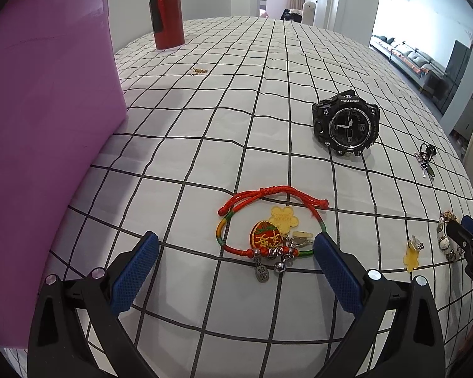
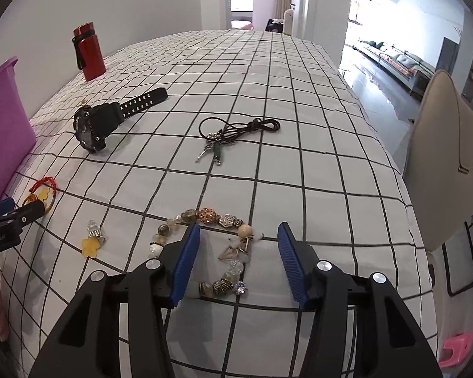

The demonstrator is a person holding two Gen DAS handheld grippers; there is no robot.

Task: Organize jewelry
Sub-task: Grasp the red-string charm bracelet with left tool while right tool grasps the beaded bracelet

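My left gripper (image 1: 235, 242) is open over a red and green cord bracelet (image 1: 268, 220) with charms, which lies between the fingertips on the checked cloth. My right gripper (image 2: 238, 234) is open around the right part of a beaded bracelet (image 2: 205, 245); its left finger stands inside the ring of beads. A black watch (image 1: 347, 123) lies further out; it also shows in the right wrist view (image 2: 110, 116). A dark cord necklace with key charms (image 2: 233, 135) lies mid-table. A yellow flower earring (image 2: 91, 242) lies between the two bracelets. A small gold piece (image 1: 199, 70) lies far off.
A purple bin (image 1: 41, 126) stands at the left, close to my left gripper. A red bottle (image 1: 166, 14) stands at the far left. A beige necklace bust (image 2: 447, 157) with a thin chain stands at the table's right edge. A pink object (image 2: 457, 346) sits low right.
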